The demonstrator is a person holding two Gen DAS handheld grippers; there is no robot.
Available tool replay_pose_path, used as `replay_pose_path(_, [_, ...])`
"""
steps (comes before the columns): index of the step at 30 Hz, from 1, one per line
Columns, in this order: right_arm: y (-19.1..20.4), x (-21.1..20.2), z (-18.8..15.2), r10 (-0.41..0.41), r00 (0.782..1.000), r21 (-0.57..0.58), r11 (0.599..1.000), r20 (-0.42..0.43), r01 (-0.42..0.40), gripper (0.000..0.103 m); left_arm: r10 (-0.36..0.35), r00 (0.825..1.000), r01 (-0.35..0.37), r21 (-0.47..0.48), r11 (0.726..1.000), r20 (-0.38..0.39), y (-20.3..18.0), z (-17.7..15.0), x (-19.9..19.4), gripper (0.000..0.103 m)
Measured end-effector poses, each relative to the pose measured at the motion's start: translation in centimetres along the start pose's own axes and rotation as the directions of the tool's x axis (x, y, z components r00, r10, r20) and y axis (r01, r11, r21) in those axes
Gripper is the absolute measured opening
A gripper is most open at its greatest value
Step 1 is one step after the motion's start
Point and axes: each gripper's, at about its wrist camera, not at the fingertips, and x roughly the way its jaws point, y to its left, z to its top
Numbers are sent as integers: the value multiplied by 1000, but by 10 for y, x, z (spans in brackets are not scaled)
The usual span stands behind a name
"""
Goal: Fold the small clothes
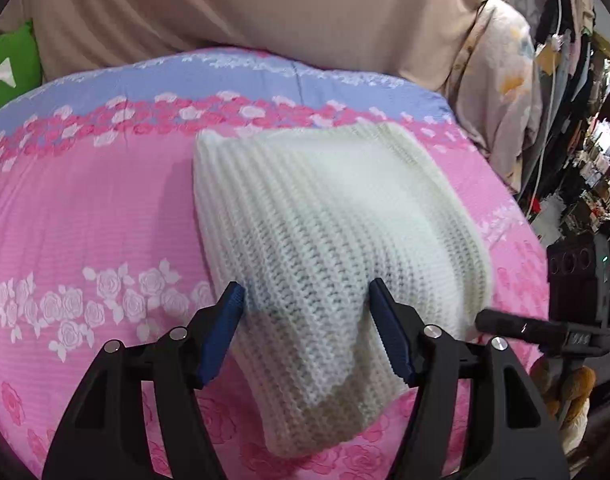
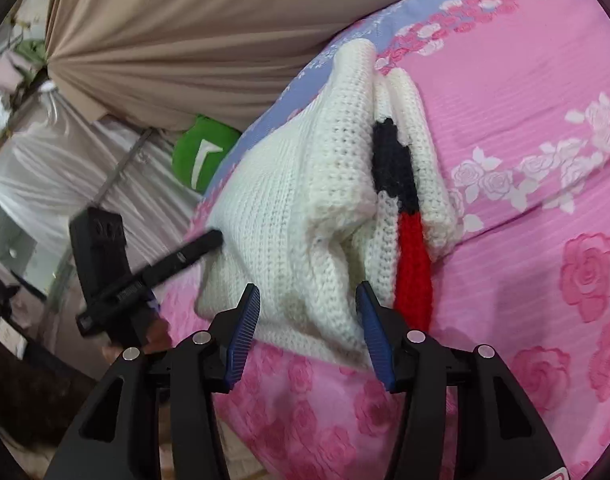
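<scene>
The folded white knit garment (image 2: pixel 305 208) lies on the pink rose bedsheet (image 2: pixel 525 208). The right gripper (image 2: pixel 308 296) is apart-jawed just before it; a green cushion (image 2: pixel 203 156) sits behind it.

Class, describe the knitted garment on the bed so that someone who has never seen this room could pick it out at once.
Start from the bed, covered by a pink rose-printed sheet with a lilac band at its far end. Lying folded on the pink part is a cream-white chunky-knit sweater. It is the only plain ribbed item on the flowery print, and from the right wrist view a black and red knitted stripe shows between its folded layers.
</scene>
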Motion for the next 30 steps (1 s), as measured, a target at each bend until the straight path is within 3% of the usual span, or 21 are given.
replay_pose_path(1, [6,-1,-1,-27,1000,-23,999,13,27,10,7,1000,-7,4,1000,-5,2,-3,0,64])
replay_pose_path(6, [21,-42,-8,-22,993,-40,999,115,26,9,14,998,-14,2,1000,-61,9,-16,7,64])
replay_pose_path(8, [13,-47,-14,-95,988,-28,995,119,99,8,-5,996,4,-5,1000,-84,11,-23,12,65])
replay_pose_path(10, [-7,-28,-23,-232,970,2,973,74,232,8,-25,992,23,-18,1000,-120,12,-30,21,65])
replay_pose_path(15, [-14,-35,-26,-184,977,47,983,111,180,8,-8,995,8,-2,1000,-95,7,-34,22,67])
replay_pose_path(17, [-7,-44,-26,-194,974,38,981,116,191,15,-21,996,20,-19,1000,-89,9,-34,17,67])
replay_pose_path(20, [19,-66,-25,-222,958,-8,974,184,227,19,-14,999,13,-14,1000,-32,6,-31,-8,64])
replay_pose_path(23, [53,-79,-14,-207,944,-96,967,259,238,19,-10,995,8,19,1000,97,-2,-16,-50,65])
replay_pose_path(26, [87,-61,3,-182,943,-204,949,277,242,19,-37,979,29,43,999,201,-10,8,-74,70])
replay_pose_path(30, [103,-2,23,-186,961,-286,928,203,240,19,10,974,-17,28,999,227,-18,36,-54,74])
